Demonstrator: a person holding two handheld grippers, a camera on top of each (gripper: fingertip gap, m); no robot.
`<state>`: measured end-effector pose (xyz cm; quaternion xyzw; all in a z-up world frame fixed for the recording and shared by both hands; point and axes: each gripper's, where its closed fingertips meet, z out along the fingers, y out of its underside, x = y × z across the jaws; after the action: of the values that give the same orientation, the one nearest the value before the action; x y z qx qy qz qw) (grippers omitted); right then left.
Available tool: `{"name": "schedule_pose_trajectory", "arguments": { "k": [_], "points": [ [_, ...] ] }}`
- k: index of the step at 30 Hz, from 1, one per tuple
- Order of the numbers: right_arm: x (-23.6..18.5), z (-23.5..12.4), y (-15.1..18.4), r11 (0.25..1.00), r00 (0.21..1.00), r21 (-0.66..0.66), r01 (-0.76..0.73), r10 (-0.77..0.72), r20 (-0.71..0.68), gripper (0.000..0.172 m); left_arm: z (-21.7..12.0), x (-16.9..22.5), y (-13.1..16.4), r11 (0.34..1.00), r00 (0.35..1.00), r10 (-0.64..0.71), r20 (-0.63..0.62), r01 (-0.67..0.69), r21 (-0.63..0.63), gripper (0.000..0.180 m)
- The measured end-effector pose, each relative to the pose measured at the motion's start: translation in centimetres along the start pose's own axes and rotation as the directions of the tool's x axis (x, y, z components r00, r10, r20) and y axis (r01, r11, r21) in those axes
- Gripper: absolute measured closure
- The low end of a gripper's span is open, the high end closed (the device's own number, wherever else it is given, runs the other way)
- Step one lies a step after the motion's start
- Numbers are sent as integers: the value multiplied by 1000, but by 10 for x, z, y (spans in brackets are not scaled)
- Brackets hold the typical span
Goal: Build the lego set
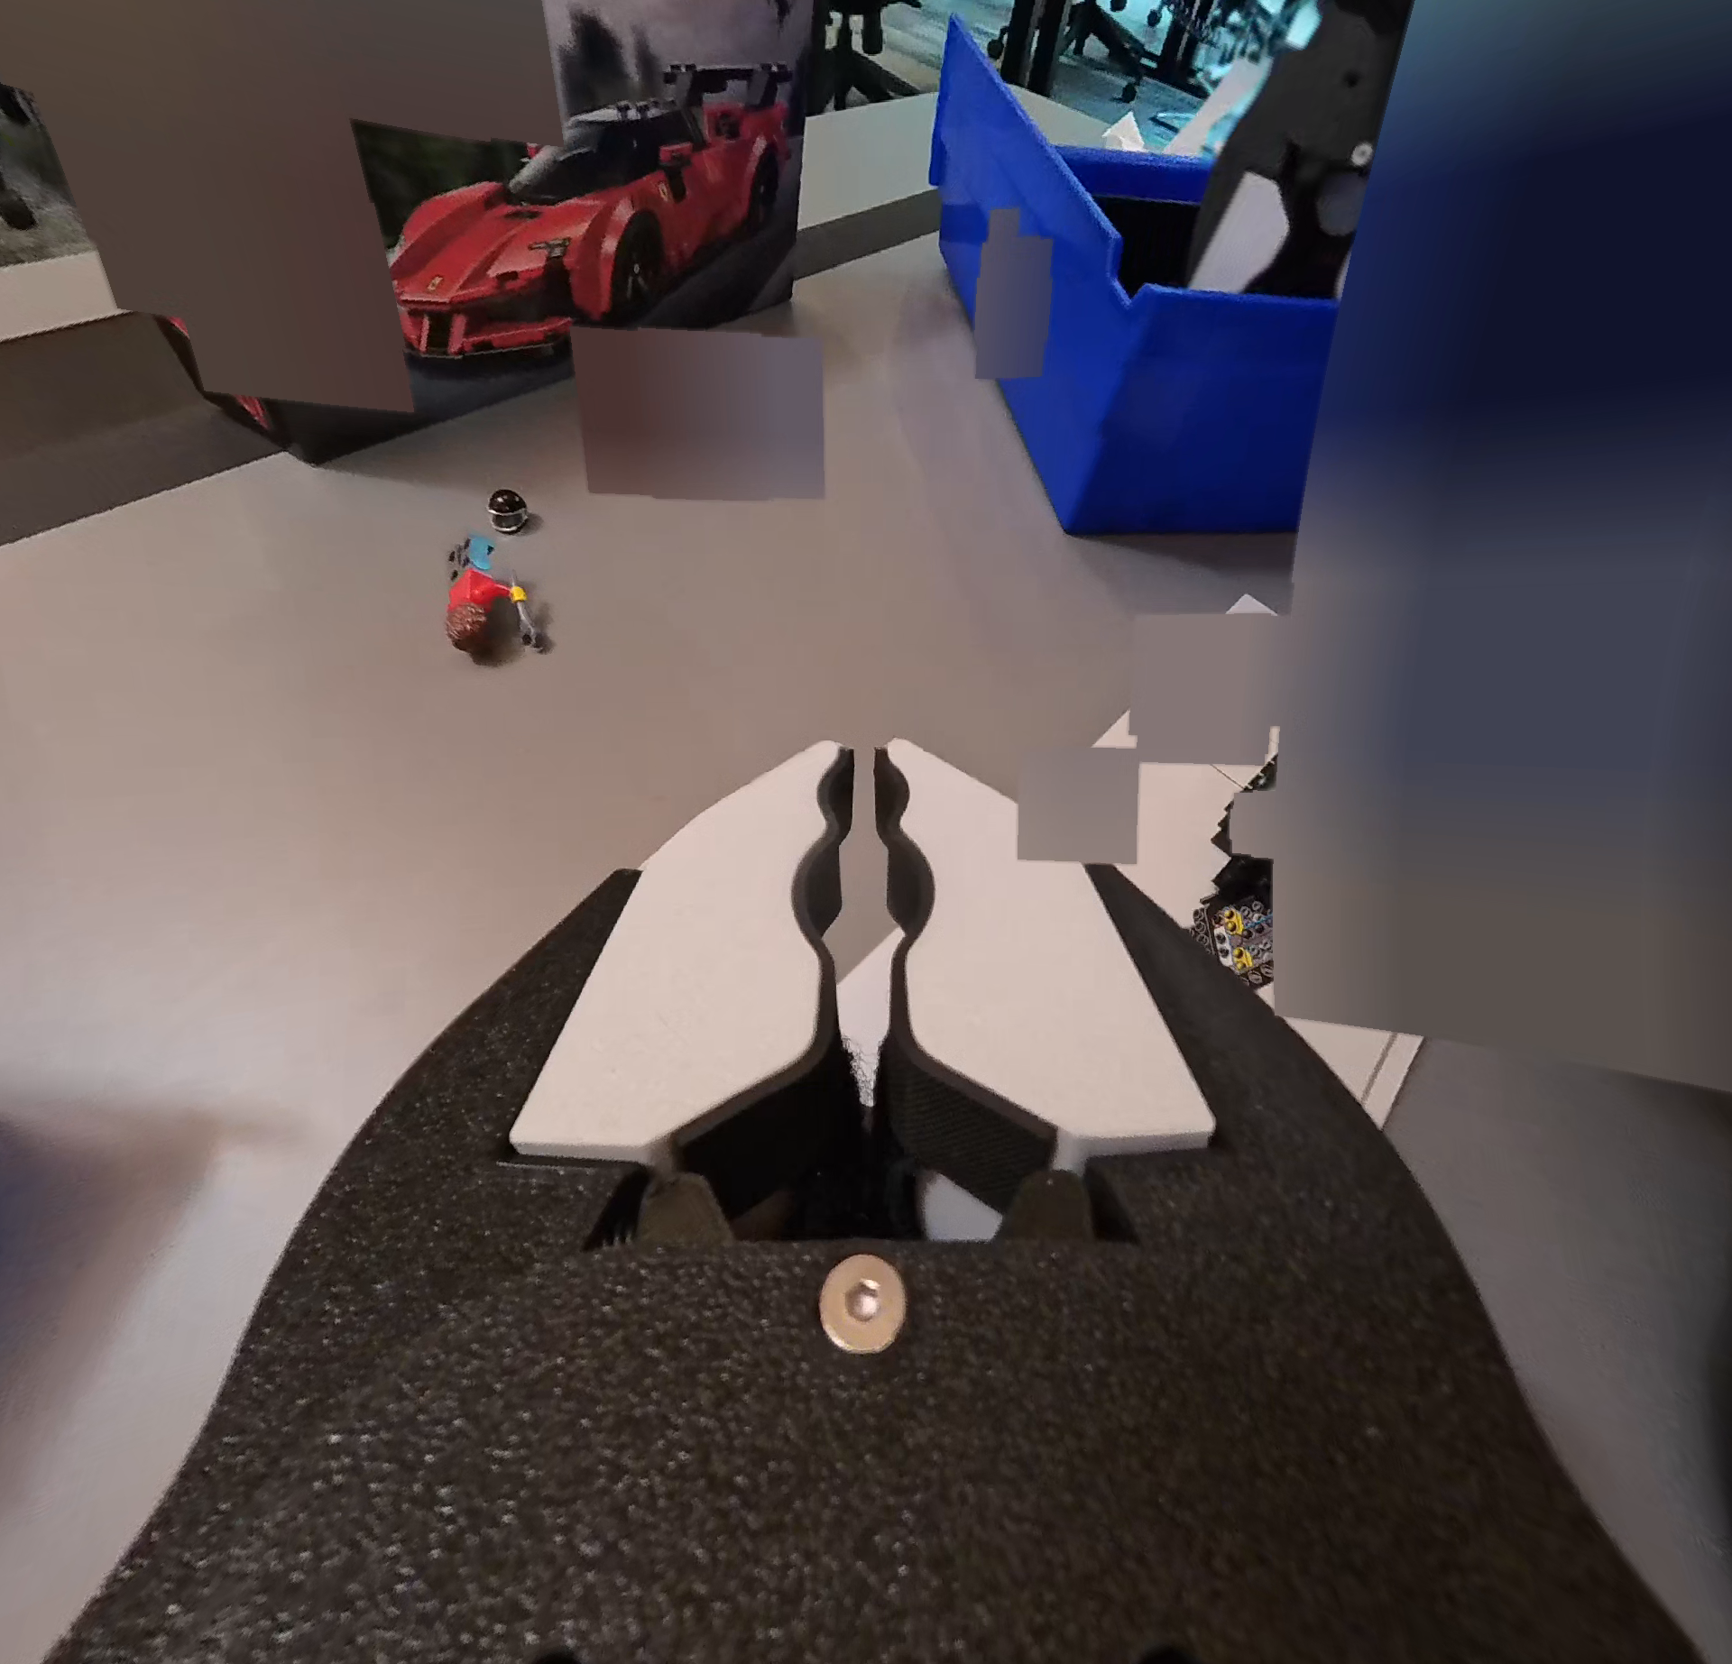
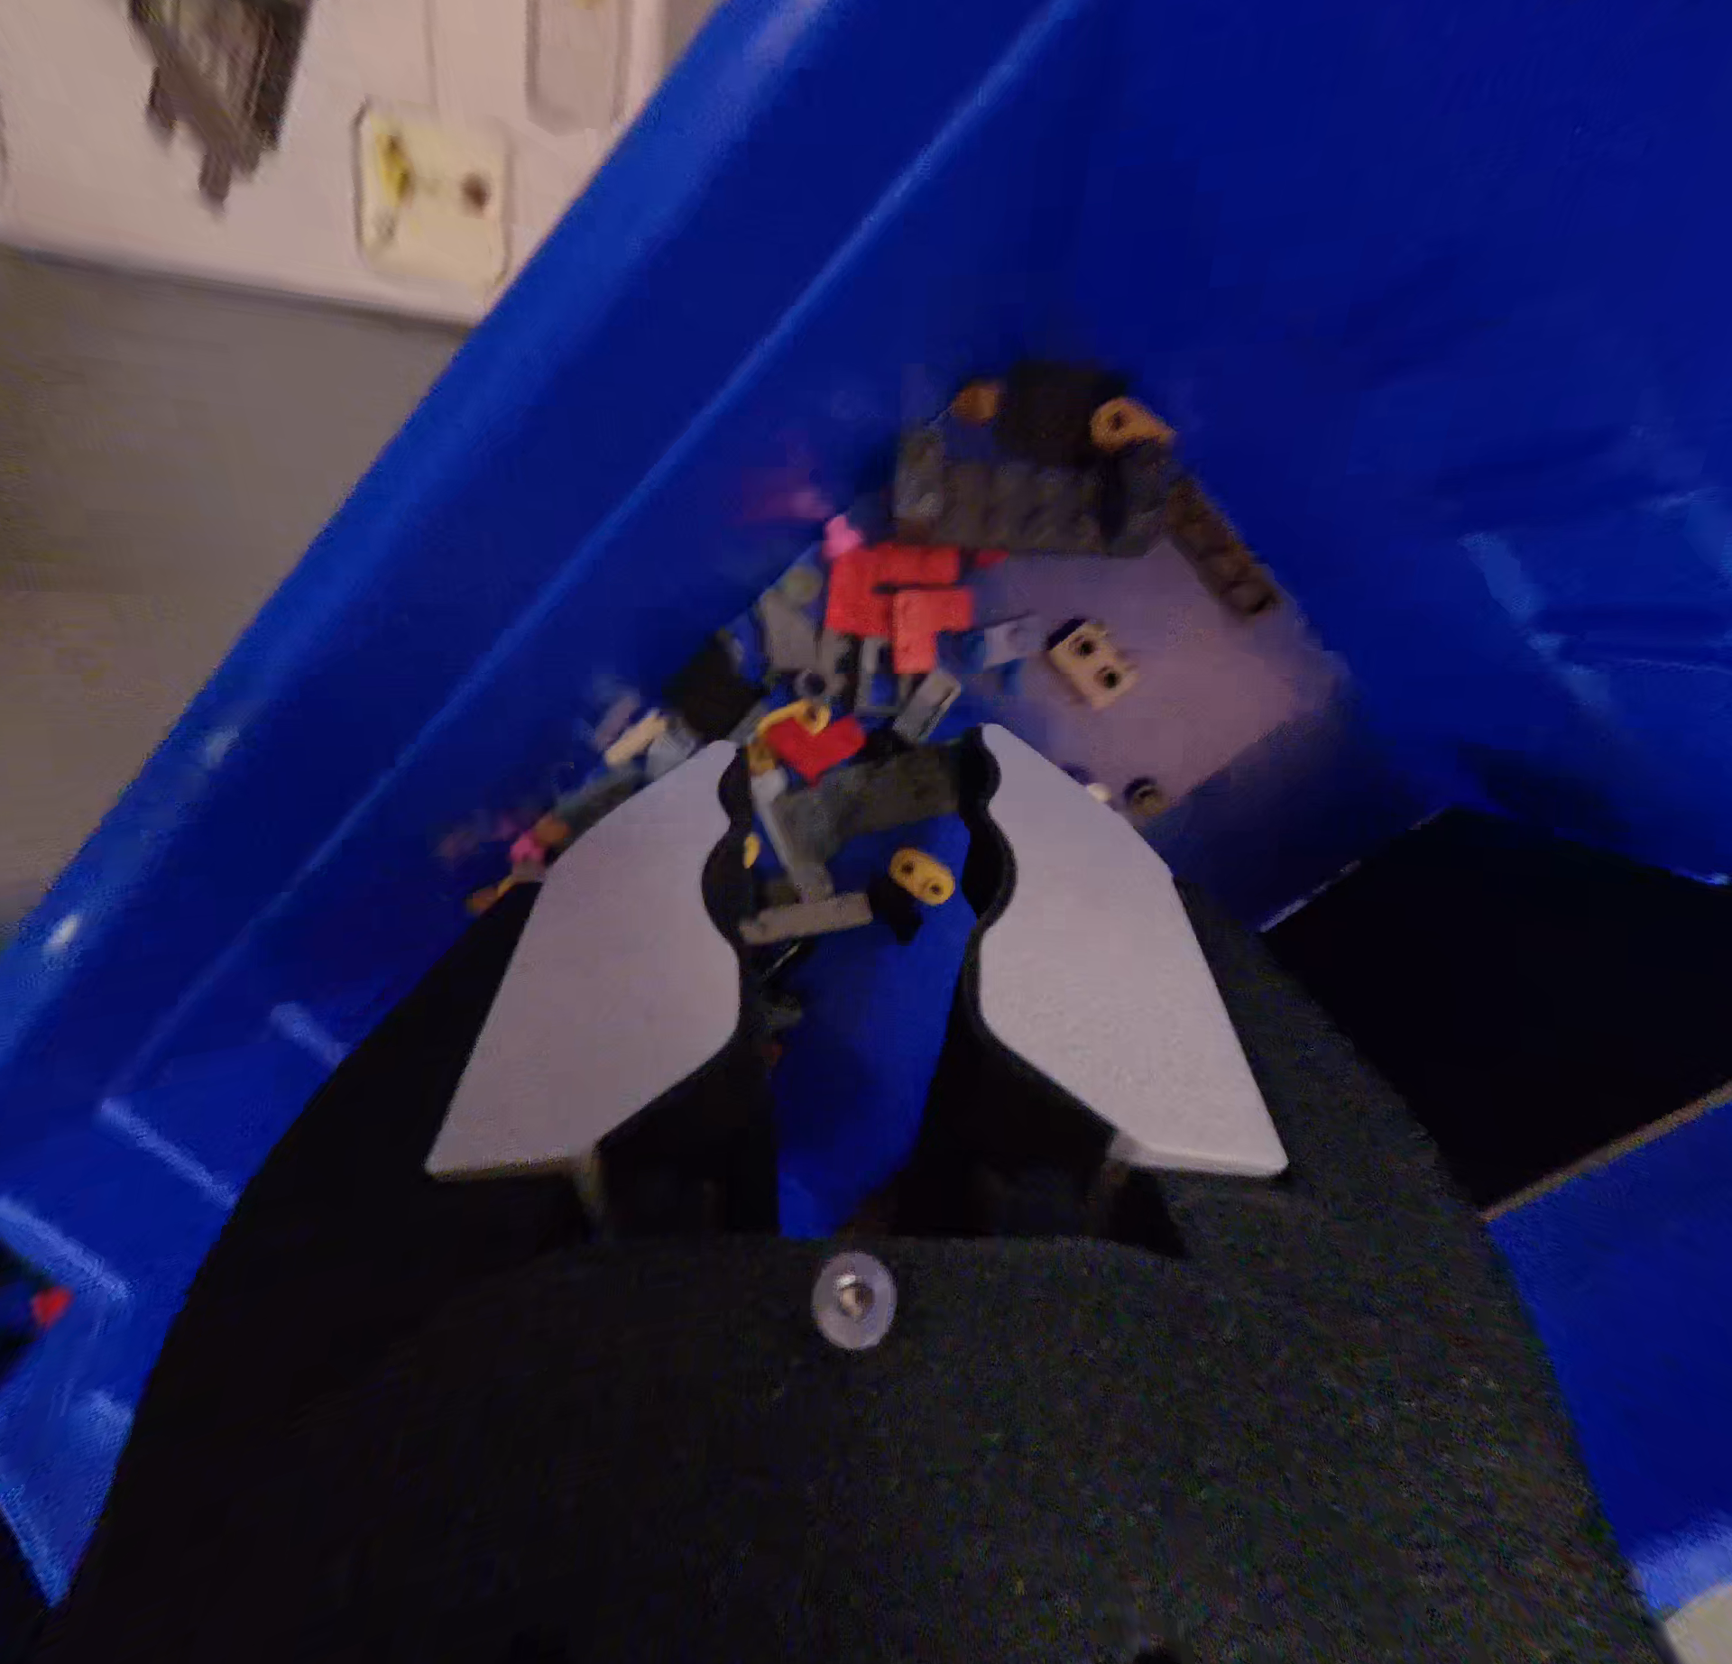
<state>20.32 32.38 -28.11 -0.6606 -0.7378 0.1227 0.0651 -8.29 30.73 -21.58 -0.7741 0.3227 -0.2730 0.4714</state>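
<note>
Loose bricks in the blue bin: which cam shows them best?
Right wrist view. It looks straight into the blue bin, with the loose bricks piled just past the open right tool, though blurred. The left wrist view shows only the bin's outside wall; its contents are hidden.

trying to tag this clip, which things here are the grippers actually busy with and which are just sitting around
At the grippers:
- right gripper, jaws open, inside the blue bin over the loose toy bricks
- left gripper, nearly closed on nothing, above the grey table

Lying about:
- toy figure
- small black helmet
- toy car box
</note>
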Motion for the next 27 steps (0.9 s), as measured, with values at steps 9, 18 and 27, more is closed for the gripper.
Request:
{"name": "schedule_pose_trajectory", "arguments": {
  "k": [9, 18, 27],
  "points": [
    [20, -2, 28, 995, 979, -100, -30, 9, -204, 144, 10, -4, 5, 999, 1000, 10, 8, -9, -43, 175],
    [-8, -25, 36, 997, 996, -76, -27, 21, -84, 149, 13, -6, 9, 996, 999, 33, 11, -32, -83, 175],
    [-63, -14, 21, 977, 953, 10, 211, -208, 220, 146, 17, -4, 8, 997, 999, 37, 9, -37, -75, 175]
  ]
}}
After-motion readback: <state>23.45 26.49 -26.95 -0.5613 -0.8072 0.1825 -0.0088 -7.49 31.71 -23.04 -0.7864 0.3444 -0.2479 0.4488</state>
